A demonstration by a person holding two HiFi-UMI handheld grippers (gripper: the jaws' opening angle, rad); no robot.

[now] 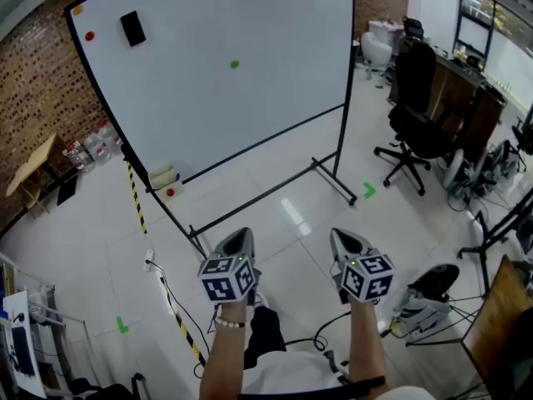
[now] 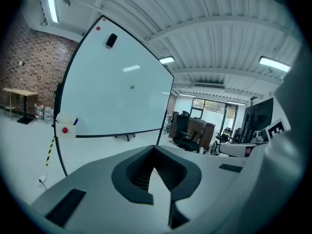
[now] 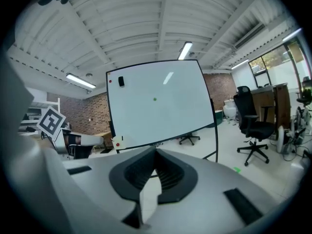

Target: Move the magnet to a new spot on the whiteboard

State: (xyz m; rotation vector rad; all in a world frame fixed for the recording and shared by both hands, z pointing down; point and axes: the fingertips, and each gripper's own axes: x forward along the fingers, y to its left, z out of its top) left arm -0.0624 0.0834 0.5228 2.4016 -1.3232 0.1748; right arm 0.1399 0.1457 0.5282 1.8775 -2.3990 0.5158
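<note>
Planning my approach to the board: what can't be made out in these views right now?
Green magnet: too small in every view to tell shape or thickness.
Whiteboard: top edge cut off by the head view's frame.
Red item by the tray: too small to identify, head view.
Stand's near foot: partly behind the left gripper, head view.

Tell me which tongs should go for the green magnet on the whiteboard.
Left, narrowly. Both are shut, empty and far from the whiteboard, but in the head view the green magnet lies almost straight ahead of the left tongs; the right tongs sit further aside.
</note>
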